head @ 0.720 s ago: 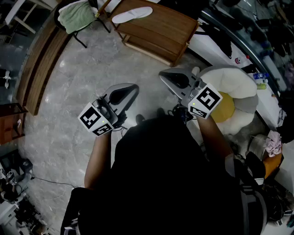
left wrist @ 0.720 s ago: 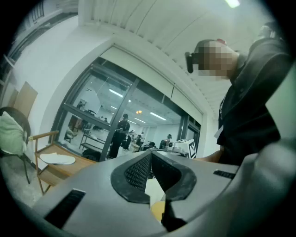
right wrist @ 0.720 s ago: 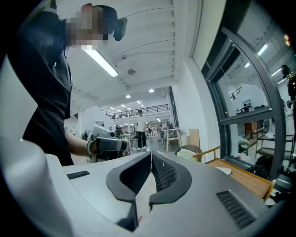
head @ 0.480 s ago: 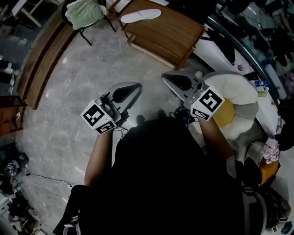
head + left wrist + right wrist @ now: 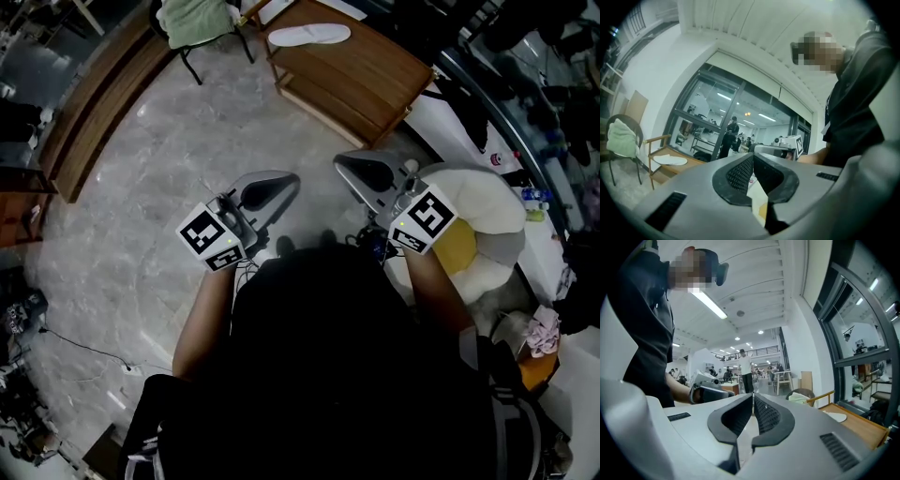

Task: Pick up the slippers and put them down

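A white flat slipper (image 5: 309, 36), thin, smooth and long-oval, lies on top of a brown wooden table (image 5: 375, 80) with visible grain, at the far edge of the glossy grey marbled floor (image 5: 159, 178). Its long axis runs nearly left to right in the head view; toe and heel cannot be told apart. The grey plastic left gripper (image 5: 752, 157) and right gripper (image 5: 753, 395) hang level, well apart from the slipper, their black ribbed pads pressed together on nothing.
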Tool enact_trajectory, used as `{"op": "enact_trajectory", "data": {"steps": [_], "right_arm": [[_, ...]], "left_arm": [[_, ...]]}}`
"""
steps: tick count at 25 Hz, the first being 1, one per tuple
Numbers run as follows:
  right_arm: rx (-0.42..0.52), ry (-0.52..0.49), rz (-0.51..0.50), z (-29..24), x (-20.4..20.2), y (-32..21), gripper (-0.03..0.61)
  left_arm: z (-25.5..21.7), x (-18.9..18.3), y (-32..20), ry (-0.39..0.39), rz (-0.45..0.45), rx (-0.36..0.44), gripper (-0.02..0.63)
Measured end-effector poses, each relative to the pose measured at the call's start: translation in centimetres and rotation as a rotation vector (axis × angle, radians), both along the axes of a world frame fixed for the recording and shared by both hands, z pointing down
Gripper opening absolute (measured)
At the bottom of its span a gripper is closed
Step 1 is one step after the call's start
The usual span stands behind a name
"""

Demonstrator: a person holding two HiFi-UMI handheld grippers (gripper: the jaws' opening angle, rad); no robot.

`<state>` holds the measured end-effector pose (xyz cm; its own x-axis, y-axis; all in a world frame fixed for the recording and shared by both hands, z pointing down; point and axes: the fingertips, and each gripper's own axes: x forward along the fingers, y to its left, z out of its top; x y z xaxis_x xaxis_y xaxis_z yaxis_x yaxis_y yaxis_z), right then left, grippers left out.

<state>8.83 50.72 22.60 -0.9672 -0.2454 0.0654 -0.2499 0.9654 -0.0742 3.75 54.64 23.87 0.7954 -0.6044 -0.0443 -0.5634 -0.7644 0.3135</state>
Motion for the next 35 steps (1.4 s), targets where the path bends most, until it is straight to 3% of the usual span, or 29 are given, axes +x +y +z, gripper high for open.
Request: {"op": "enact_trajectory", "data": {"steps": [18,28,35], "right_arm": [[-0.004,-0.019,-0.034,0.4,3.9,-0.8,0.026],[-0.056,-0.037,-0.051,2.7,7.0,-1.6,0.026],[-0.095,-0.047,-0.037,4.0,6.5,-3.4,0.026]], "left_arm": [[-0.2,3.3,-1.0,-0.045,-0.038,0.007,0.012],[1.2,6.4,-1.8,-0.08,-0.055,-0.038,0.012],[1.9,3.3,-3.7,-0.072,-0.102,-0.077,0.012]]}}
